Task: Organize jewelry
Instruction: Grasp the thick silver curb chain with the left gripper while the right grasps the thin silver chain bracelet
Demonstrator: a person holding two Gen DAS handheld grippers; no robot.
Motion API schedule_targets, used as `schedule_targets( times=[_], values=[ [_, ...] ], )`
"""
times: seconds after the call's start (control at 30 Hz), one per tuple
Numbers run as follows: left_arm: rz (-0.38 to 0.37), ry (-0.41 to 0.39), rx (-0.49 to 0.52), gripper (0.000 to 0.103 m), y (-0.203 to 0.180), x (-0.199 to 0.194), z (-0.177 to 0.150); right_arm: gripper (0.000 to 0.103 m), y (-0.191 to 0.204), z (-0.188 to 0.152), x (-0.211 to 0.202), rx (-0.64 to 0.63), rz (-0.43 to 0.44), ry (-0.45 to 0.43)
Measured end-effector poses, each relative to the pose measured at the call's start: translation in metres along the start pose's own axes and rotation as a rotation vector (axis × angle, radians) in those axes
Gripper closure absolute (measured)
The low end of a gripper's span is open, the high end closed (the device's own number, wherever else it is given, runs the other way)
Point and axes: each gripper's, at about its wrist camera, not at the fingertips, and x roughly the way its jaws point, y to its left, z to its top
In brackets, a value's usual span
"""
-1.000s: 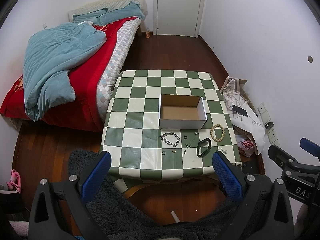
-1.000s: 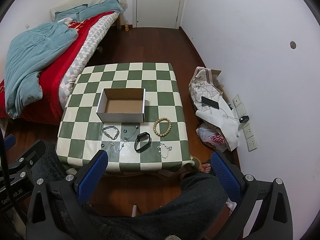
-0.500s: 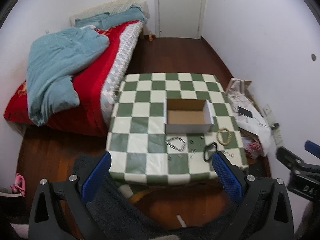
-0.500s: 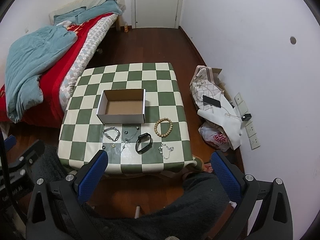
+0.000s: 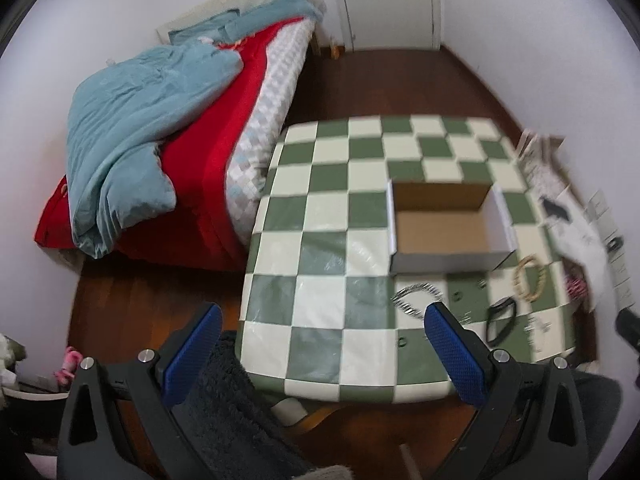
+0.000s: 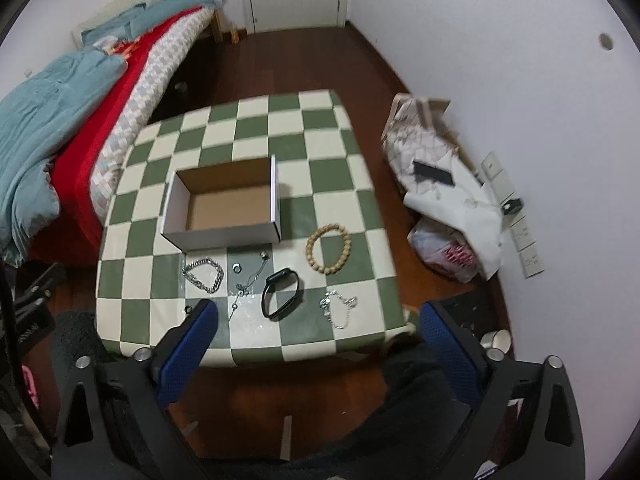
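Left gripper [image 5: 320, 320] with its blue fingers [image 5: 454, 350] spread wide apart, nothing between them, held above the near edge of a green-and-cream checked table [image 5: 320, 248]. Ahead and to the right of the fingers, an open box [image 5: 446, 228] with a brown interior stands on the table. Just beyond the right finger lies a silver chain [image 5: 416, 300]; further right, a black band [image 5: 500, 320] and a bead bracelet [image 5: 530, 272], each apart from the others. Ahead and to the left, a bed [image 5: 208, 152] with a blue blanket [image 5: 136, 120]. The picture is blurred.
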Motion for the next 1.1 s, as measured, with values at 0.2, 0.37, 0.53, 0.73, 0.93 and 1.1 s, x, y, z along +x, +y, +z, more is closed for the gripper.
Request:
schedule_targets(
  times=[0.2,0.37,0.53,0.73,0.93,1.1],
  values=[
    [0.017,0.093,0.040,0.000,-0.012,0.055,-0.009,0.029,-0.015,0.002,0.075,0.043,-0.058,0.104],
    [0.015,0.177,0.077,0.000,-0.028,0.099,-0.022,0.034,-0.046,-0.005,0.139,0.116,-0.088,0.198],
    [-0.010,0.268,0.097,0.000,-0.043,0.138,-0.034,0.034,-0.065,-0.019,0.193,0.161,-0.094,0.293],
    [-0.057,0.329,0.051,0.001,-0.049,0.173,-0.030,0.034,-0.063,-0.029,0.231,0.158,-0.081,0.356],
    [-0.076,0.331,0.030,0.016,-0.057,0.202,-0.012,0.034,-0.055,-0.028,0.252,0.149,-0.107,0.372],
    [-0.098,0.332,0.059,0.019,-0.070,0.215,-0.007,0.034,-0.055,-0.019,0.255,0.138,-0.117,0.355]
  ],
)
